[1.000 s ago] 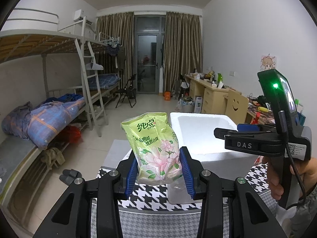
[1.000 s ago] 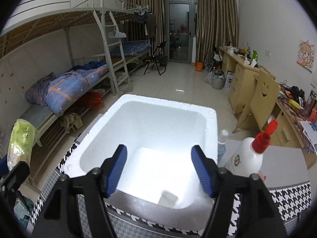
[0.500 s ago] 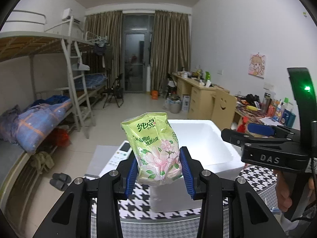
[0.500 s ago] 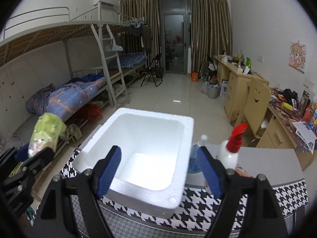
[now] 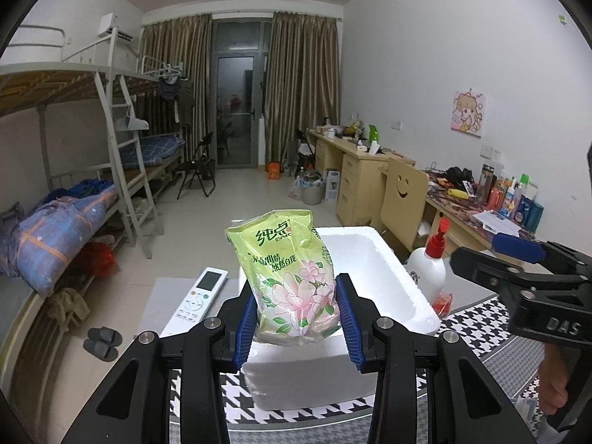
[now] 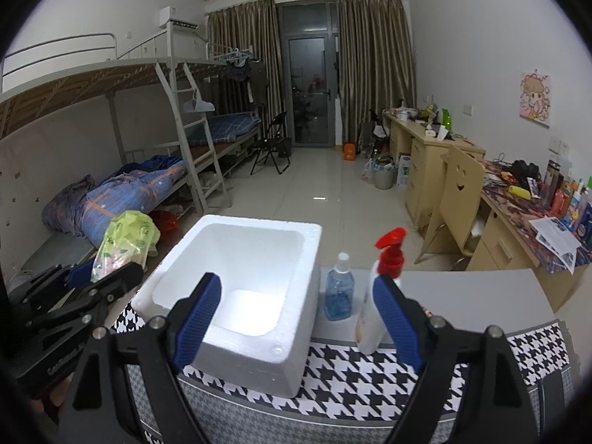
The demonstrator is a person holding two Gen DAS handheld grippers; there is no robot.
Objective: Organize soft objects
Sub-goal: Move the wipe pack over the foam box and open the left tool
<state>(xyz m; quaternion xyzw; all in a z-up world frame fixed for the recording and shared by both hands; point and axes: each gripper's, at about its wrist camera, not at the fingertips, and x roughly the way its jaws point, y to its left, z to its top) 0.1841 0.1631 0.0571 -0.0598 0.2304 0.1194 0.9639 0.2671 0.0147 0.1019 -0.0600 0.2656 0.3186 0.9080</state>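
My left gripper (image 5: pixel 298 318) is shut on a green soft pack with pink flowers (image 5: pixel 292 277), holding it upright above the near left corner of a white foam box (image 5: pixel 392 270). The right wrist view shows the pack (image 6: pixel 122 248) and the left gripper (image 6: pixel 100 273) left of the box (image 6: pixel 236 222). My right gripper (image 6: pixel 296 314) hovers in front of the box, its jaws opening wide with nothing between them. It also shows at the right edge of the left wrist view (image 5: pixel 484 255).
The box sits on a table with a houndstooth cloth (image 6: pixel 370 373). A white bottle with a red pump (image 6: pixel 370 318) and a small blue bottle (image 6: pixel 338 296) stand right of the box. A white remote (image 5: pixel 196 296) lies to its left. Bunk beds and desks stand beyond.
Both grippers have drawn back from the foam box and risen a little. The right jaws have spread wider. The left still grips the green pack.
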